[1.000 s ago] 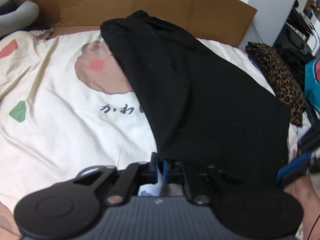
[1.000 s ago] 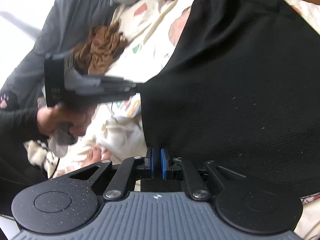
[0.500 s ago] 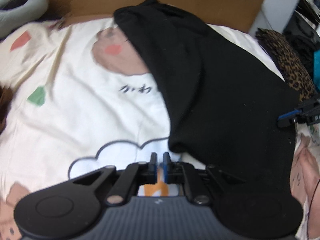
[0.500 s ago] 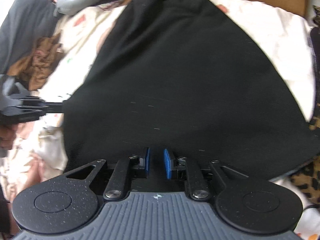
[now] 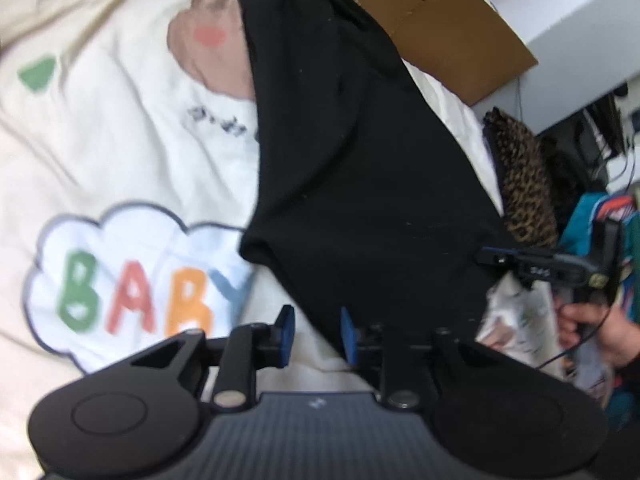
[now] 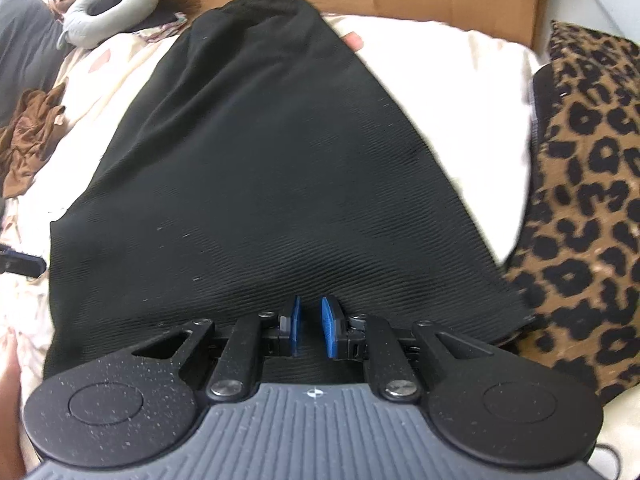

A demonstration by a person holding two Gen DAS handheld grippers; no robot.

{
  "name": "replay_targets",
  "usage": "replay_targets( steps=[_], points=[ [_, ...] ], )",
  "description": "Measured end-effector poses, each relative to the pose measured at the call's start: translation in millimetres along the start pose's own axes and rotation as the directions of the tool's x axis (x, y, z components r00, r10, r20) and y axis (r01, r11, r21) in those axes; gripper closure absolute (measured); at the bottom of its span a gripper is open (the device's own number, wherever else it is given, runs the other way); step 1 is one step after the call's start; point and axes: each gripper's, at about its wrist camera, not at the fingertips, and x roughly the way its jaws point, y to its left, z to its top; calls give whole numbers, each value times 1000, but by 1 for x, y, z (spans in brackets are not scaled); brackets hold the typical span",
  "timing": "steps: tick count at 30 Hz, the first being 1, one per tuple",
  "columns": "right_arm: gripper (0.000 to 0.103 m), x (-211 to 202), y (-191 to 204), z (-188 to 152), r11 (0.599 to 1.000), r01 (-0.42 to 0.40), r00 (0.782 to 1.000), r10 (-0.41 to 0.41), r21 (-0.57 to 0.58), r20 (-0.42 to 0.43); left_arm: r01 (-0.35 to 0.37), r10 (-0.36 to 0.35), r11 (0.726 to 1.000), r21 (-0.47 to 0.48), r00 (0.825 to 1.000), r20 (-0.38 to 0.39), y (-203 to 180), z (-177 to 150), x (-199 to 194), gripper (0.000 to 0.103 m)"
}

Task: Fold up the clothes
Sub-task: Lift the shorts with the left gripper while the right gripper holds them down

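Hem work is my reading of this moment: the black garment (image 5: 360,160) lies spread on the printed bed cover (image 5: 120,140), its narrow end tucked close to the cardboard (image 5: 440,20) and its wide hem at the end away from the cardboard, where both your tools sit. Your left claw (image 5: 316,334) stands wide apart and holds nothing, with the garment's slanting side edge running down to its right-hand finger. Your right claw (image 6: 312,328) is only narrowly apart, low over the hem with black cloth showing in the gap, not pinched on it. This fits two stages alike: the hem just laid flat and let go, or the hem about to be taken up for a fold toward the cardboard. Either way, keep both claws level with each other so the hem line stays straight. Move them along the cloth rather than across it so the ribbed knit does not drag or bunch. Watch the side edge away from the leopard-print cloth (image 6: 580,160), which looks rolled and thick. As for containers, the cardboard looks like an opened box or its flaps, and whatever it may hold is hidden. The leopard-print cloth, near the cardboard's right end, lies loose on the bed, in no bin or basket.
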Motion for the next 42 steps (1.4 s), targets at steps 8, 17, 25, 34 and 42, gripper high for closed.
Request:
replay_targets(
  steps=[8, 17, 25, 34, 42],
  points=[
    [85, -6, -27, 4, 995, 99, 995, -99, 8, 27, 103, -114, 981, -167, 992, -55, 8, -10, 23, 72],
    [85, -1, -41, 5, 988, 157, 987, -157, 8, 25, 151, -181, 928, -342, 982, -60, 28, -25, 33, 64],
    [85, -2, -42, 3, 988, 152, 988, -153, 18, 35, 163, -177, 889, -427, 984, 7, 36, -22, 32, 51],
    [85, -4, -45, 0, 990, 137, 989, -138, 27, 49, 184, -223, 886, -426, 974, -43, 24, -32, 50, 81],
    [85, -6, -49, -4, 992, 123, 990, -125, 37, 58, 237, -305, 866, -440, 948, -89, 19, -51, 53, 81]
  ],
)
